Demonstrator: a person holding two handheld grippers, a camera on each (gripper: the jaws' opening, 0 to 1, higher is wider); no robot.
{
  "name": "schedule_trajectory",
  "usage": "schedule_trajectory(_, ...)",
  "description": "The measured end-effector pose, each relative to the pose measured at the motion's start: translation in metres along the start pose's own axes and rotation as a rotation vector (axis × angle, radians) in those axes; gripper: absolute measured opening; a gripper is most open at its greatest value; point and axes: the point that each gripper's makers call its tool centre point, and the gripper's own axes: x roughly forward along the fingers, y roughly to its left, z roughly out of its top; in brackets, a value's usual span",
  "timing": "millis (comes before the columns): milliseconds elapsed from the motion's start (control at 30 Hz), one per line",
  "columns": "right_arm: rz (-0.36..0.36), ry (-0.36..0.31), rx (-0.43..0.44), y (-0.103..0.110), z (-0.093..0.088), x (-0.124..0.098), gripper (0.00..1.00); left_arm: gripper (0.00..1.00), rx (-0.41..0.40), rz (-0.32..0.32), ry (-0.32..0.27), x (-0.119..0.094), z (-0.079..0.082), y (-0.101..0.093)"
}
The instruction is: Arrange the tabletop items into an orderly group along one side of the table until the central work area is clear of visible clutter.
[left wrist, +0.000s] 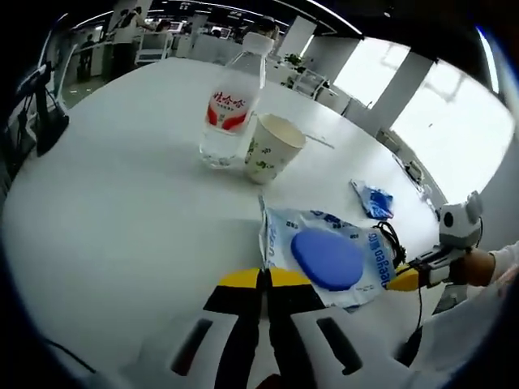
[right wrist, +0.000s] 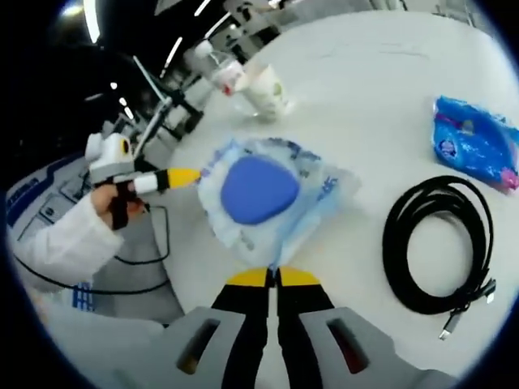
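You had both grippers pinched on the same clear bag (left wrist: pixel 324 255) with the blue disc inside. Your left gripper (left wrist: pixel 263 279) was clamped on one edge of it, jaws tight together, and your right gripper (right wrist: pixel 273 275) was nipping the opposite edge the same way. From the right gripper view your left one came in from the side, yellow tips at the bag's far edge.

The bag sat near the table (left wrist: pixel 122 211) edge closest to you. Water bottle (left wrist: pixel 232 104) and paper cup (left wrist: pixel 272 147) stood touching each other farther in, well apart from the bag. The small blue packet (right wrist: pixel 476 142) lay off by itself, and the coiled black cable (right wrist: pixel 438 243) was just beside the bag on your right side.

Loads of bare white tabletop to the left of the bottle, wide open.
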Motion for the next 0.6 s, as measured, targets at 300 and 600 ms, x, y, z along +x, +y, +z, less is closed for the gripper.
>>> schedule_trajectory(300,-0.107,-0.092,-0.113,-0.019,0.022,-0.032,0.0,0.0,0.376,-0.012,0.007,0.011,0.024,-0.043)
schedule_trajectory(600,-0.195,-0.147,-0.18,-0.043,0.049,-0.043,0.0,0.0,0.587,0.029,0.037,0.041,0.051,-0.059)
